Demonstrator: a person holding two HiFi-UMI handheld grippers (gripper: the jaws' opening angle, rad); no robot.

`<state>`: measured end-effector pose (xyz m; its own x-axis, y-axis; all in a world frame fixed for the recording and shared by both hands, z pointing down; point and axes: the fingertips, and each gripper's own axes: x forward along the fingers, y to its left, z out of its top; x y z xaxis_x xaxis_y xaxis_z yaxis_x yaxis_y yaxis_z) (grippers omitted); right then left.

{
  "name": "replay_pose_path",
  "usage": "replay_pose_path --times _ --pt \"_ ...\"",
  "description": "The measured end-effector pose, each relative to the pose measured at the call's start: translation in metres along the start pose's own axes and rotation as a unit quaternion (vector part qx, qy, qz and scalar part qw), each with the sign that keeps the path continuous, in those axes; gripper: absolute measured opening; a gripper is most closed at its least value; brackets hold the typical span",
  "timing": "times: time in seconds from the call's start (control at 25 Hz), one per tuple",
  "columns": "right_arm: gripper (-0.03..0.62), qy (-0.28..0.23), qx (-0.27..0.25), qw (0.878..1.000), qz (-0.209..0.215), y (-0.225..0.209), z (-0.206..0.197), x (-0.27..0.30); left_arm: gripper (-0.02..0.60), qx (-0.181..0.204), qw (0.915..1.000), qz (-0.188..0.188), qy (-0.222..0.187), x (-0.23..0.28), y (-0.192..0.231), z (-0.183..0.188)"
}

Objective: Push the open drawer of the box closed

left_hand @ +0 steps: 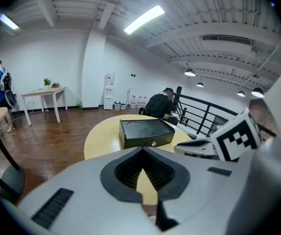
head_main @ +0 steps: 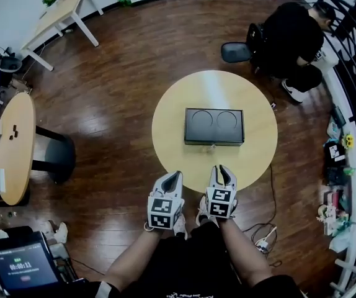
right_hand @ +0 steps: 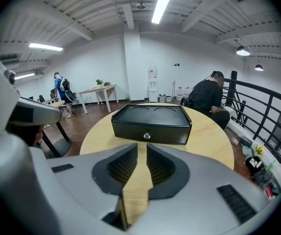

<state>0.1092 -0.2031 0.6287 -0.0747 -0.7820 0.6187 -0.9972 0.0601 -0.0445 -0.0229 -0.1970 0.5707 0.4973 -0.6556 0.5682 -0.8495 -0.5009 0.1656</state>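
While the black box sits at the middle of the round tabletop, both grippers hover over the near edge, well short of it. The left gripper has its fingers clenched tip to tip on nothing. The right gripper shows its fingers released, a narrow gap between them, empty too. The drawer faces them, small knob at its centre.
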Motion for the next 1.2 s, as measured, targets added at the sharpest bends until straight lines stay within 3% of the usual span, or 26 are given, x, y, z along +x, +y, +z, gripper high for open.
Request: replay_pose_path --times 0.16,0.36,0.64,1.0,1.2 --pt "0.064 -0.014 -0.013 1.0 0.004 0.023 -0.006 -0.025 -0.003 0.003 0.9997 -0.021 -0.016 -0.011 0.001 -0.003" --pt "0.064 -0.067 0.001 0.998 0.015 0.05 0.021 -0.097 -0.003 0.026 0.9985 -0.04 -0.028 -0.066 -0.024 0.017" --pt "0.035 -0.106 0.017 0.994 0.006 0.081 0.008 -0.162 -0.003 0.05 0.9956 -0.065 -0.045 -0.12 -0.039 -0.002" --pt "0.027 -0.114 0.014 0.993 -0.014 0.08 -0.017 -0.208 -0.003 0.059 0.9933 -0.09 -0.044 -0.145 -0.07 -0.026" --pt "0.017 -0.119 0.026 0.992 -0.022 0.054 -0.022 -0.23 -0.003 0.07 0.9932 -0.071 -0.06 -0.158 -0.088 -0.024"
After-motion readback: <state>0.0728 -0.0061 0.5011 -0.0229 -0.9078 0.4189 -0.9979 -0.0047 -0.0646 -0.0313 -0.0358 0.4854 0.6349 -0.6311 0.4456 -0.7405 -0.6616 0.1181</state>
